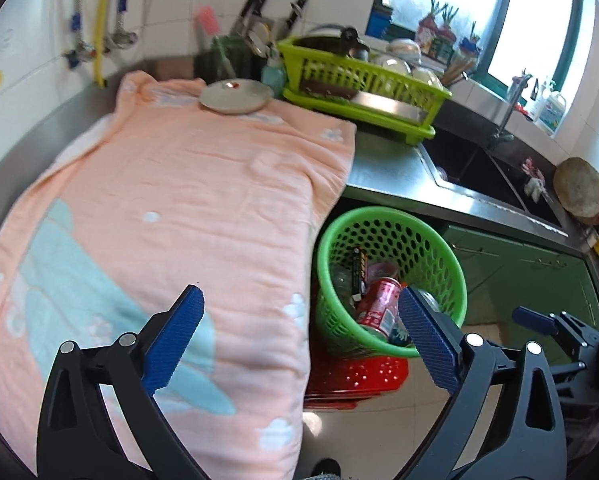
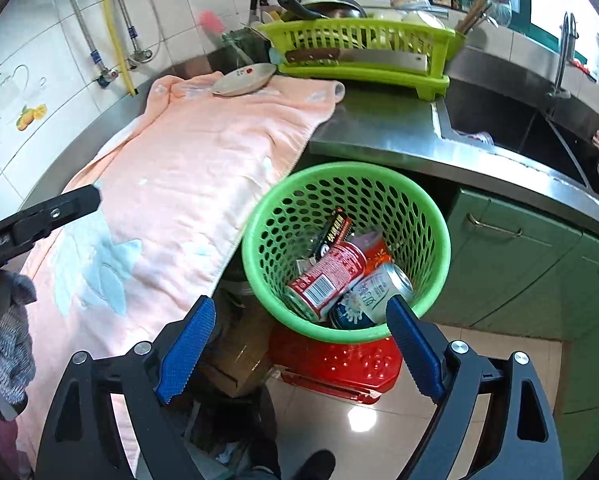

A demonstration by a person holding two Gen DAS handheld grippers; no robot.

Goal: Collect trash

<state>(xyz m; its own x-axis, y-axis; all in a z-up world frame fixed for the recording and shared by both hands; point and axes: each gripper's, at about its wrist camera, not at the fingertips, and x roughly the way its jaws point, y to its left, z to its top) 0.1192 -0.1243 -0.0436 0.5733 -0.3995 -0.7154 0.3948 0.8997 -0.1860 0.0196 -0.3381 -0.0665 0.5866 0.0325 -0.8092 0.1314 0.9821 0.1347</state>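
Observation:
A green perforated basket (image 1: 391, 216) (image 2: 339, 172) stands on a red stool (image 2: 339, 364) beside the steel counter. Inside lie a red can (image 2: 327, 276) (image 1: 381, 300), a white and blue can (image 2: 375, 292), a black wrapper (image 2: 337, 228) and an orange packet (image 2: 379, 252). My left gripper (image 1: 299, 294) hangs open and empty over the towel's edge, left of the basket. My right gripper (image 2: 299, 304) is open and empty just above the basket's near rim. One of the right gripper's pads (image 1: 535, 319) shows at the right in the left wrist view.
A peach towel (image 1: 187, 184) covers the counter, with a plate (image 1: 235, 96) at its far end. Behind are a lime dish rack (image 1: 359, 80) and the sink (image 2: 499, 120). Green cabinets (image 2: 519, 272) stand to the right. A cardboard box (image 2: 239, 356) sits on the floor by the stool.

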